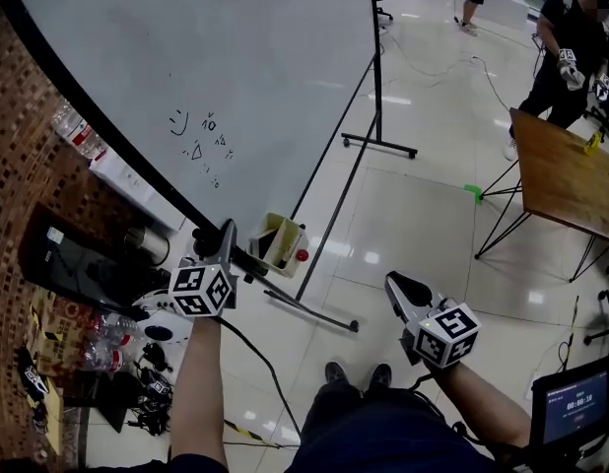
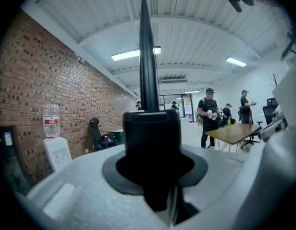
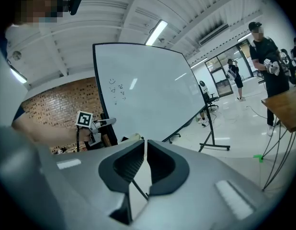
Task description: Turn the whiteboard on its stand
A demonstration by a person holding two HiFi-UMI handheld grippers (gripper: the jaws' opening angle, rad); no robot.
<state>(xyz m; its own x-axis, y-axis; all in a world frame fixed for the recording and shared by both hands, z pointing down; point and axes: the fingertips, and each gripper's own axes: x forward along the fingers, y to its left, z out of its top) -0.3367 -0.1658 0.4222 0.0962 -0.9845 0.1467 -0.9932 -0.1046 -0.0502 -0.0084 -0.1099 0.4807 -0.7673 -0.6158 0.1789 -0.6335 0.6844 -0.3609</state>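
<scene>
The whiteboard [image 1: 206, 67] fills the upper left of the head view, with a few small scribbles on its face and a black frame. My left gripper [image 1: 227, 235] is shut on the frame's lower edge [image 1: 117, 156], beside the pen tray [image 1: 278, 242]. Seen from the left gripper view, that edge [image 2: 147, 56] rises edge-on out of the left gripper [image 2: 153, 133]. My right gripper [image 1: 401, 286] hangs apart over the floor, shut with nothing in it. The right gripper view shows the right gripper [image 3: 144, 152] with its jaws together, the whiteboard [image 3: 148, 95] and the left gripper [image 3: 102, 122] on its edge.
The stand's black post [image 1: 376, 77] and foot [image 1: 380, 146] rest on the glossy floor. A wooden table [image 1: 566, 180] stands at the right with a person [image 1: 571, 47] behind it. A water dispenser [image 1: 88, 136], brick wall [image 1: 19, 166] and clutter lie left. A cable [image 1: 275, 387] trails below.
</scene>
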